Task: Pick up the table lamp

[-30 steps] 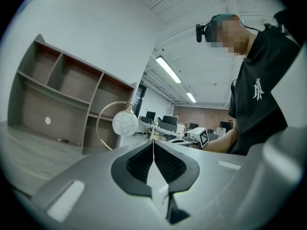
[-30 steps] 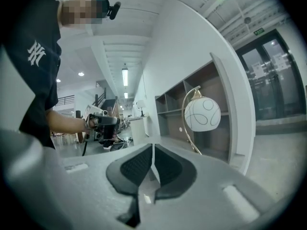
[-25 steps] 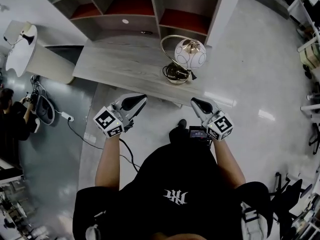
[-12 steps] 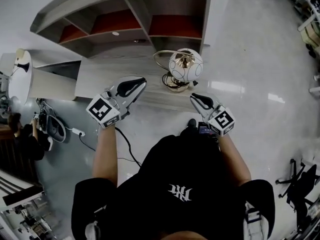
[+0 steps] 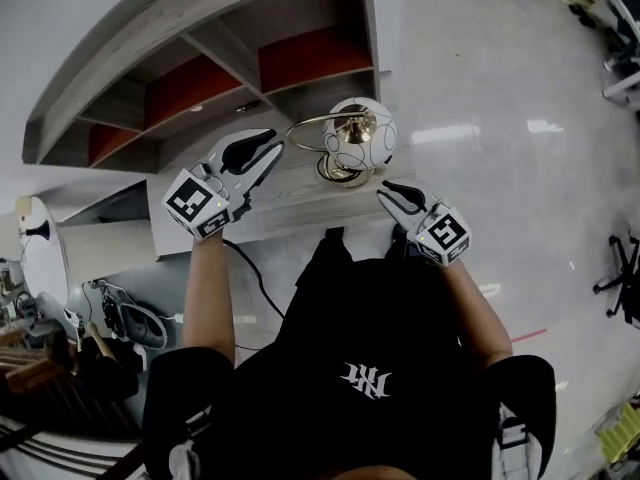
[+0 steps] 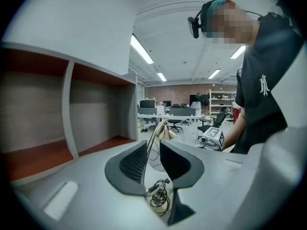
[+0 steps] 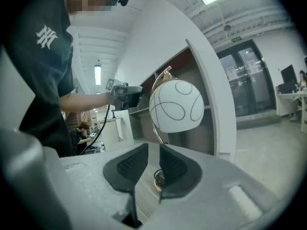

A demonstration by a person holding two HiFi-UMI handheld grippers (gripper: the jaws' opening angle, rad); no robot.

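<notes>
1. Two grippers have closed in on the table lamp (image 5: 358, 136) over the last second. The left gripper (image 5: 262, 150) has come up from short of the bench (image 5: 262, 216) to hang over it, its tip just beside the lamp's gold hoop (image 5: 305, 128). The right gripper (image 5: 392, 190) has edged forward to the bench's front edge, near the lamp's base.
2. Both sets of fingers have just been opening and now stand apart, with nothing pressed between them.
3. Through the left gap, the left gripper view shows the gold hoop and the coiled cable (image 6: 158, 199). Whether the hoop is already inside the fingers or just beyond their tips is hard to judge there.
4. In the right gripper view the white globe shade (image 7: 176, 105) sits above the parted fingers and the base shows beyond the gap, so this gripper is lined up but not on the lamp.
5. The lamp stands upright on the bench, untouched, with the shelf unit (image 5: 200, 83) behind it.
6. This looks like the last stretch of the approach. The fingers are readied for the grasp, and the lift has not begun.
</notes>
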